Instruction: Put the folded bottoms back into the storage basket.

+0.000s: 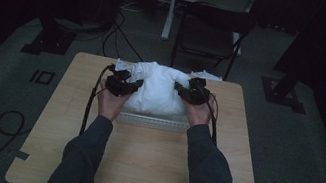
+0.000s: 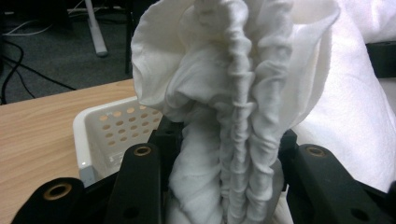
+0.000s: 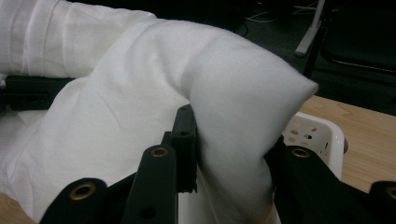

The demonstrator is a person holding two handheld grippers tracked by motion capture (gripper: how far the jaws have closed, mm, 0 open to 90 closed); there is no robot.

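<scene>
The left tongs (image 1: 124, 83) are shut tight on a bunched-up bit of the white cloth (image 1: 158, 91); in the left tongs' view the cloth (image 2: 233, 116) stands up in wrinkly folds between the two black jaws; beside it sits a corner of the white basket (image 2: 100, 130) with round holes in its wall.

The cloth is a big puffy heap in the middle of the desk (image 1: 138, 163); it sits over the basket (image 1: 153, 122), whose front rim peeks out under it; I can't tell how much of the cloth is down inside.

The right tongs (image 1: 191, 91) pinch a fat fold of the cloth (image 3: 233, 121) too; the jaws press on it from both sides; the basket (image 3: 322, 135) shows just behind that fold.

What could go wrong, I think:
- the cloth is thick and soft; if one hand pulls harder than the other, a fold could slip out of the tongs and flop onto the desk;
- the heap is bigger than the basket; if it is pushed down off-centre, the sides could spill over the rim;
- the basket looks light; a hard tug on the cloth could drag or tip it;
- loose cloth could catch on the jaws when they let go.
</scene>
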